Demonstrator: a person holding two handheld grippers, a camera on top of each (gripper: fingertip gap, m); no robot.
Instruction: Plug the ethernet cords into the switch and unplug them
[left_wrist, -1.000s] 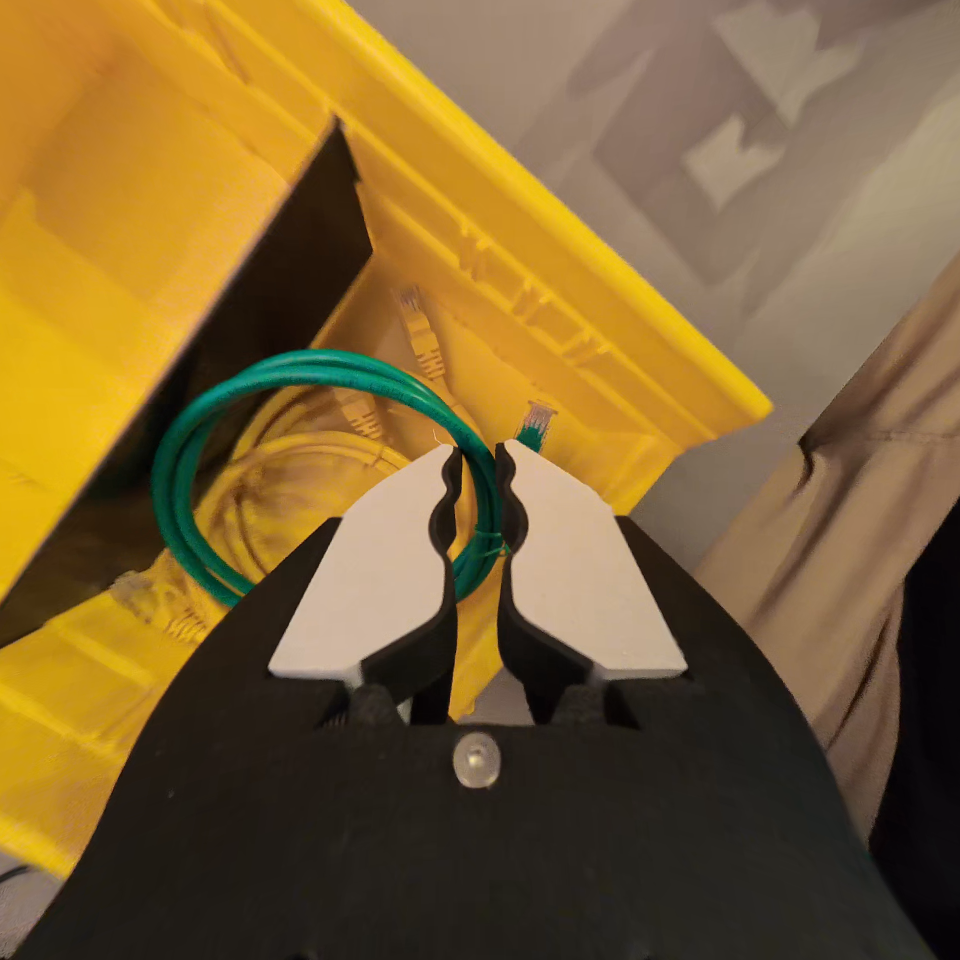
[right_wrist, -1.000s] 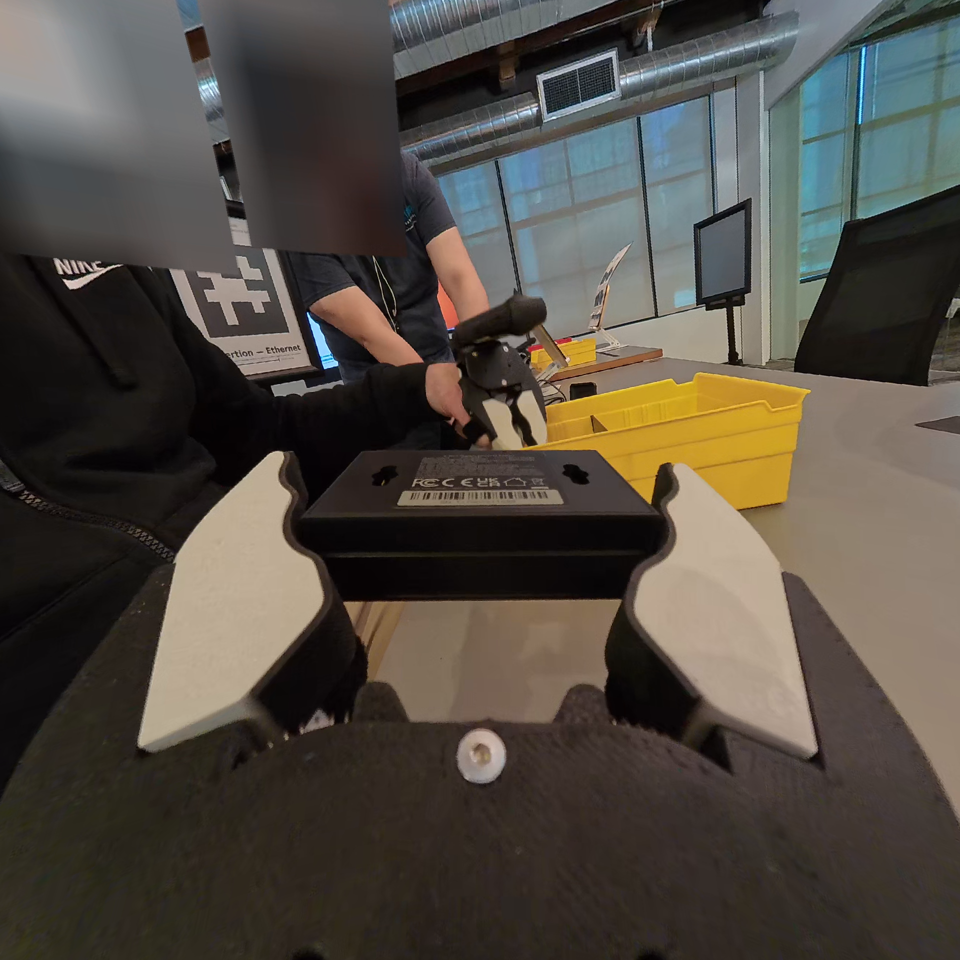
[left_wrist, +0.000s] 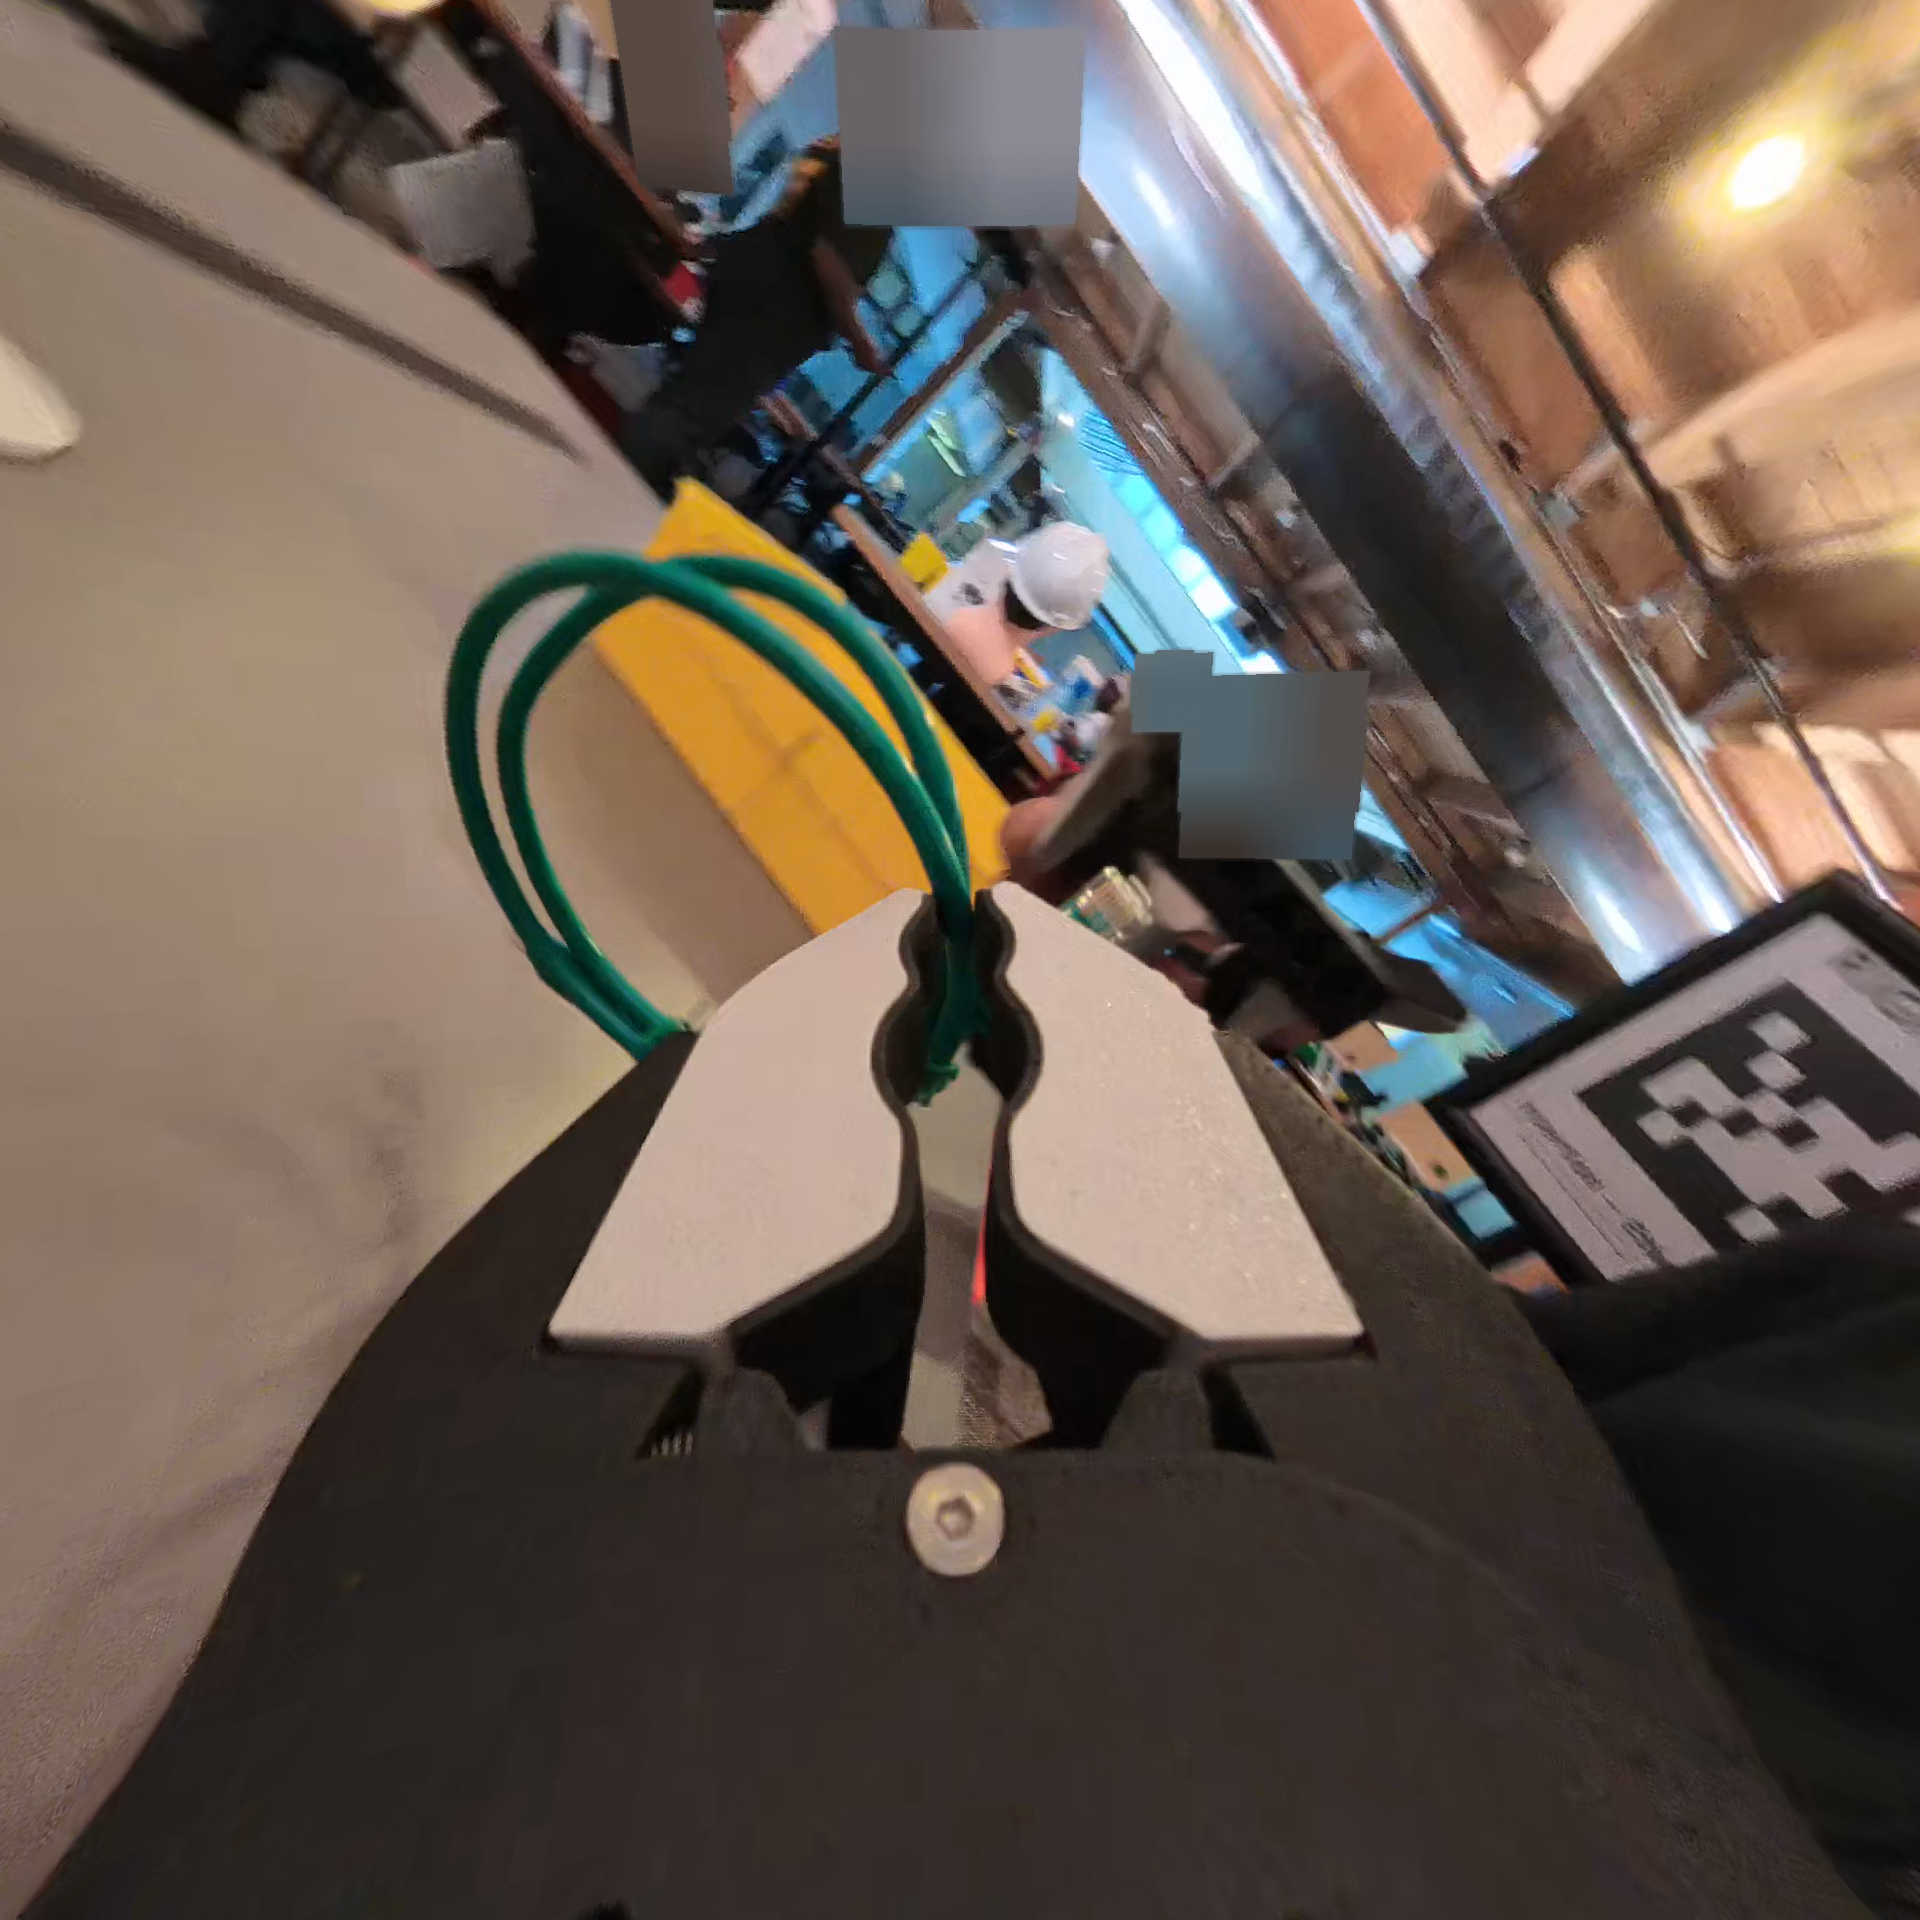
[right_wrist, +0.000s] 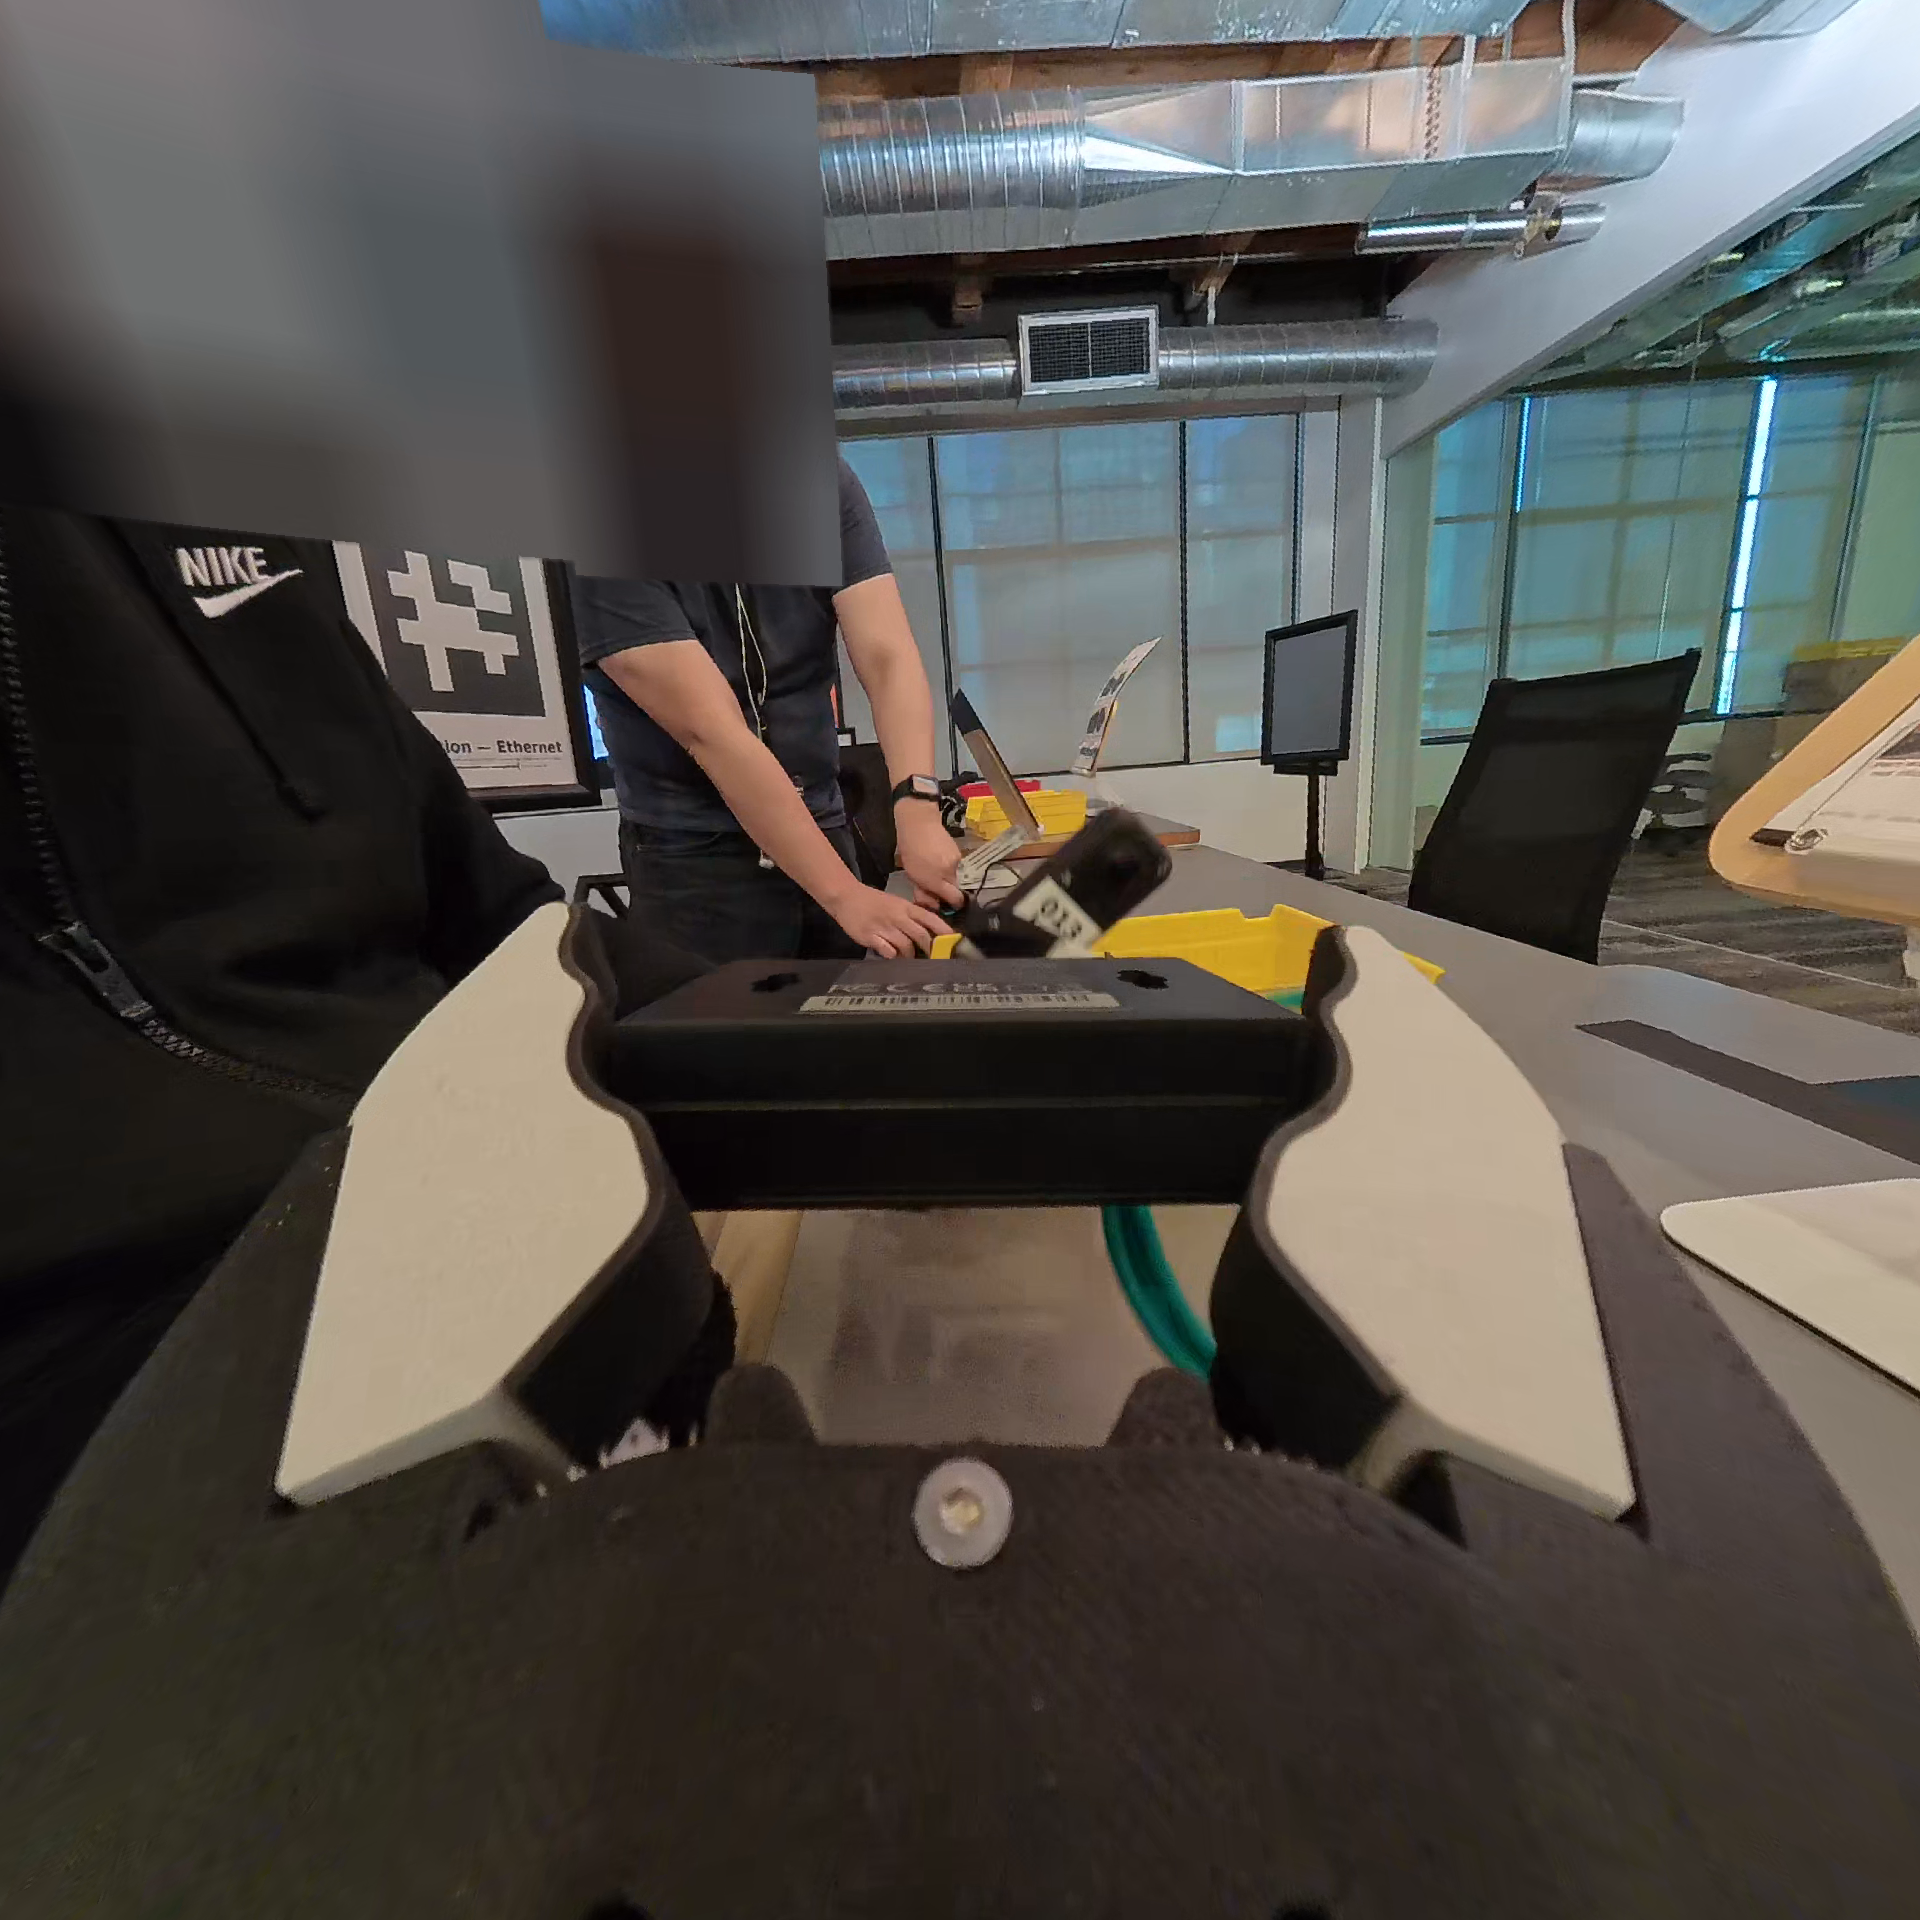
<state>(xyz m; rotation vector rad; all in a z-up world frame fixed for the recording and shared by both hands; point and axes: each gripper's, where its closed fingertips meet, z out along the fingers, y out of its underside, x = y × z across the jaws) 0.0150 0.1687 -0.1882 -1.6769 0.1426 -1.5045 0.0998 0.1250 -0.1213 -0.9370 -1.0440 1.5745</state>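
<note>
Left gripper fingers clamped on green cord, right gripper fingers clamped on switch; nothing plugged yet by the look of it.

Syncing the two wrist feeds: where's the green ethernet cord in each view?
Left wrist view: the green ethernet cord loops up left of centre, pinched between the left tongs.
Right wrist view: a short green stretch shows low, right of centre, under the black switch gripped by the right tongs.
Shared landmark: the yellow bin on the grey table.
</note>
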